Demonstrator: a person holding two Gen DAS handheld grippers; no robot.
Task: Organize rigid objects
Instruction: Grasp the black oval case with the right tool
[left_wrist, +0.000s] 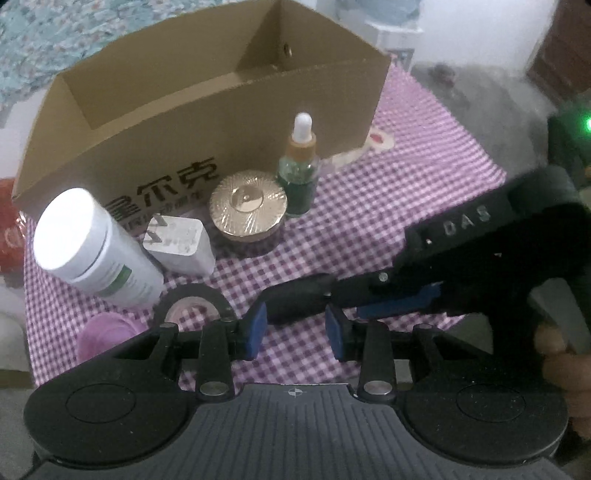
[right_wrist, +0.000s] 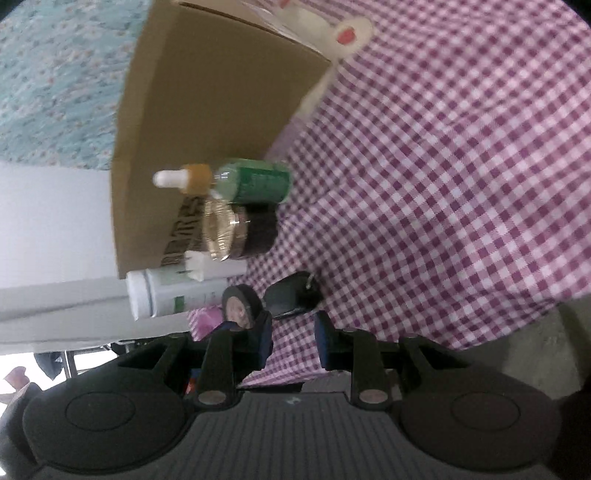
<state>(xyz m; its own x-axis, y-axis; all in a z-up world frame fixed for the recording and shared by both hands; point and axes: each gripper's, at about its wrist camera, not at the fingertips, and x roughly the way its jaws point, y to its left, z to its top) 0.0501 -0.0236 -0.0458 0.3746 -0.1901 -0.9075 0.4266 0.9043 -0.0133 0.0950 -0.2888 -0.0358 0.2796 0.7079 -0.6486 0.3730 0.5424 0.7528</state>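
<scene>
An open cardboard box stands at the back of the checked tablecloth. In front of it stand a green dropper bottle, a gold-lidded jar, a white charger plug, a white bottle and a black tape roll. A black car key lies just ahead of my open left gripper. My right gripper is open and turned on its side, its fingers close to the key and the tape roll. The right gripper also shows in the left wrist view, reaching over the key.
A pink object lies at the cloth's near left edge. A red item sits off the left side. The box fills the upper left of the right wrist view. Open cloth stretches to the right.
</scene>
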